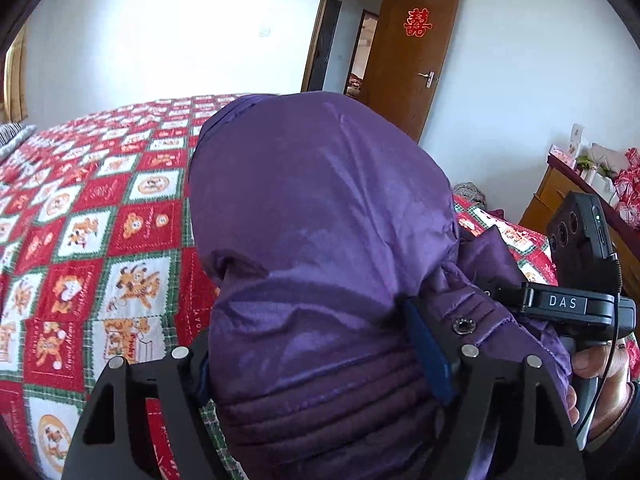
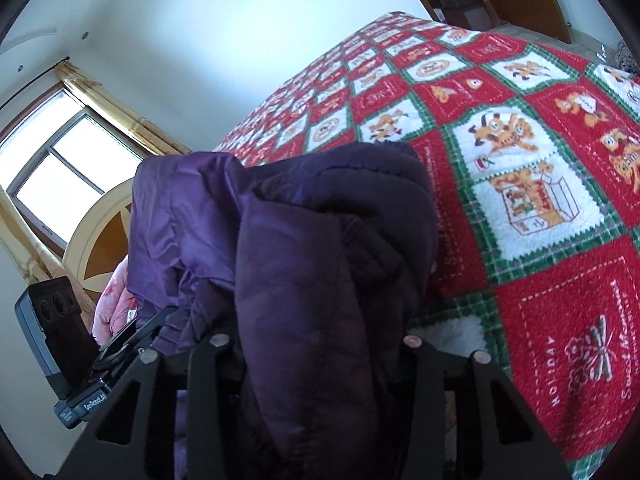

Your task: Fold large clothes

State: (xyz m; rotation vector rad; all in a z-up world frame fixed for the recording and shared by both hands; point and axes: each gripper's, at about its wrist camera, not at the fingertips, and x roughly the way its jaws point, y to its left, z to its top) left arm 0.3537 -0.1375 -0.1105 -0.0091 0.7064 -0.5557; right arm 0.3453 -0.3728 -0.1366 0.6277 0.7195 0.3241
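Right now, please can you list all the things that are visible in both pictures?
padded jacket: one, purple, bunched between both grippers above the bed
blanket: one, red, white and green checks with cartoon animals, covering the bed
door: one, brown, open, red paper-cut on it
window: one, bright, yellow curtain beside it
left gripper: black, jacket between its fingers
right gripper: black, jacket between its fingers
hand: one, holding the right gripper's handle

Purple padded jacket [image 1: 320, 240] bunched between the left gripper [image 1: 320, 344] jaws, above a red patchwork blanket [image 1: 100, 220]; right gripper [image 1: 576, 276] (hand-held) at three o'clock; open brown door [image 1: 412, 52] at one o'clock.
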